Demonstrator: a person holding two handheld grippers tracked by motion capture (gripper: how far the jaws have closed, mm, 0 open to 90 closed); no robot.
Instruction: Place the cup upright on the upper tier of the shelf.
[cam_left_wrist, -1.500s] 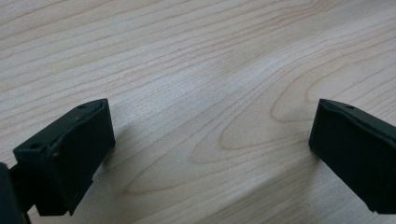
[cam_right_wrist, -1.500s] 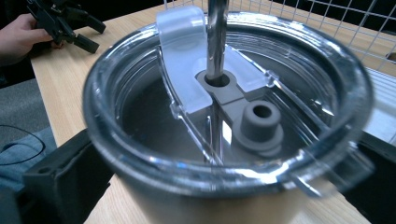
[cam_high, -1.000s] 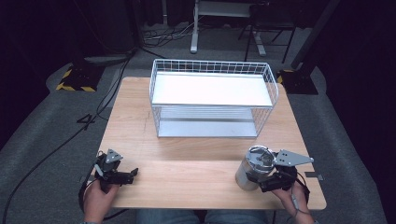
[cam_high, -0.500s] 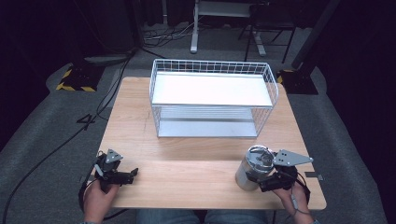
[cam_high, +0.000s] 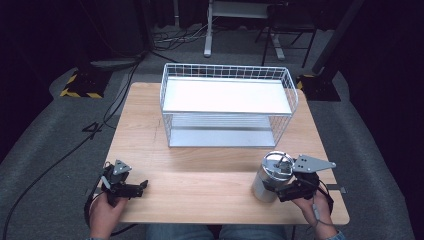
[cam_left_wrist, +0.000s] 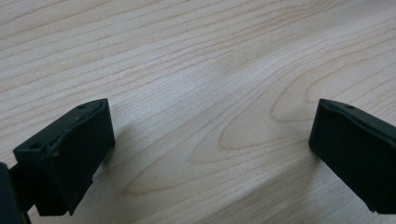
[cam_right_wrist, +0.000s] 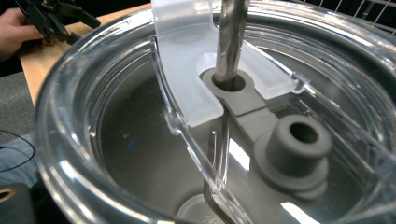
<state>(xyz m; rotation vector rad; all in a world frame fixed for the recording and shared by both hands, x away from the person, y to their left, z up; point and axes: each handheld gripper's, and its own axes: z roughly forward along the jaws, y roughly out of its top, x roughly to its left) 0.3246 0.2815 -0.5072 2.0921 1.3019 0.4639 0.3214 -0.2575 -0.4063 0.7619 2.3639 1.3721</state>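
A steel tumbler (cam_high: 269, 179) with a clear lid stands at the table's front right. My right gripper (cam_high: 281, 190) is against its near right side and looks shut on it. The right gripper view looks down from very close on the clear lid (cam_right_wrist: 135, 140), which has a metal straw (cam_right_wrist: 231, 37) through its slot and a grey stopper (cam_right_wrist: 299, 144) beside that. My left gripper (cam_high: 141, 187) rests at the front left, held by a hand. In the left gripper view it (cam_left_wrist: 210, 135) is open wide over bare wood, with nothing between its jaws.
A white wire basket shelf (cam_high: 227, 75) with two levels stands at the middle back of the wooden table (cam_high: 200, 170). Dark floor, cables and stands lie beyond the table. The left hand (cam_right_wrist: 14, 28) and its gripper appear far off in the right gripper view.
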